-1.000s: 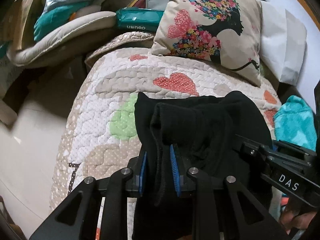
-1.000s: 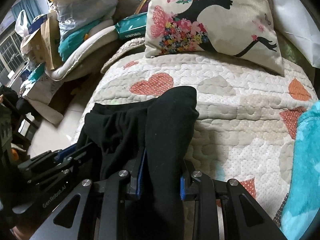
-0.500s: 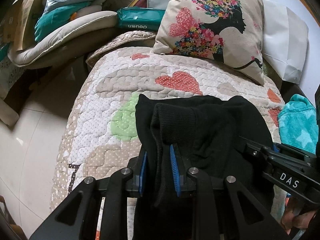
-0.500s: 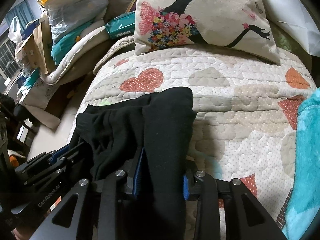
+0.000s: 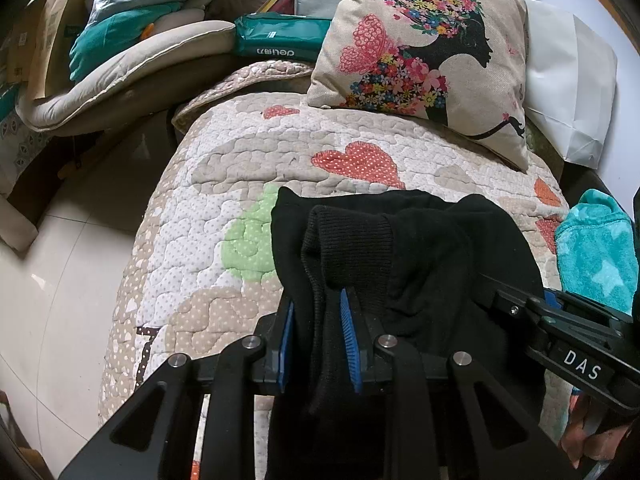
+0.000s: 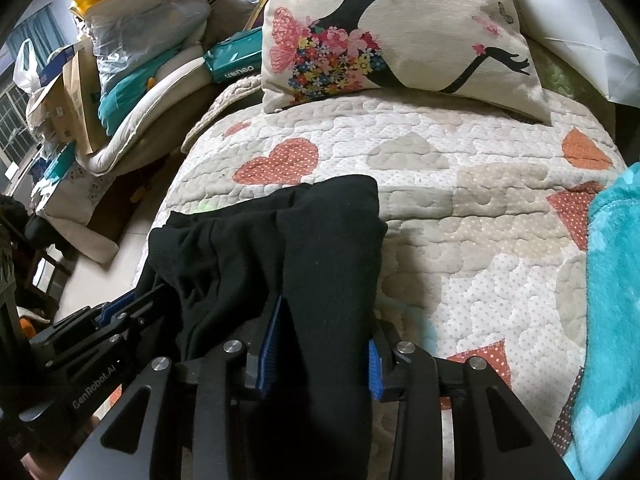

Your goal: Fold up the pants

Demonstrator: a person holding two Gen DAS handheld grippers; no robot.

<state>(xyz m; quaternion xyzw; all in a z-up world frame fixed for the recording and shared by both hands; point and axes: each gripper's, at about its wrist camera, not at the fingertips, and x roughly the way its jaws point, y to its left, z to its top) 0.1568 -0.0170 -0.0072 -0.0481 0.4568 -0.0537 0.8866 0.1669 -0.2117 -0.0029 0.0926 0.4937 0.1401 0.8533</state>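
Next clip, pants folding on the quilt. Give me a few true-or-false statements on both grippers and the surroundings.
1. The left gripper is shut on the black pants. True.
2. The right gripper is open and holds nothing. False: it clamps the pants too.
3. A floral pillow lies on the pants. False: it rests beyond them on the quilt, apart.
4. A teal towel lies right of the pants. True.

The pants (image 5: 420, 248) are plain black. The quilt (image 5: 224, 184) is white and beige with small dots, red and orange hearts and one light green patch. The pillow (image 6: 392, 28) is cream with a black woman silhouette and many-coloured flowers. The towel (image 6: 612, 280) is turquoise.
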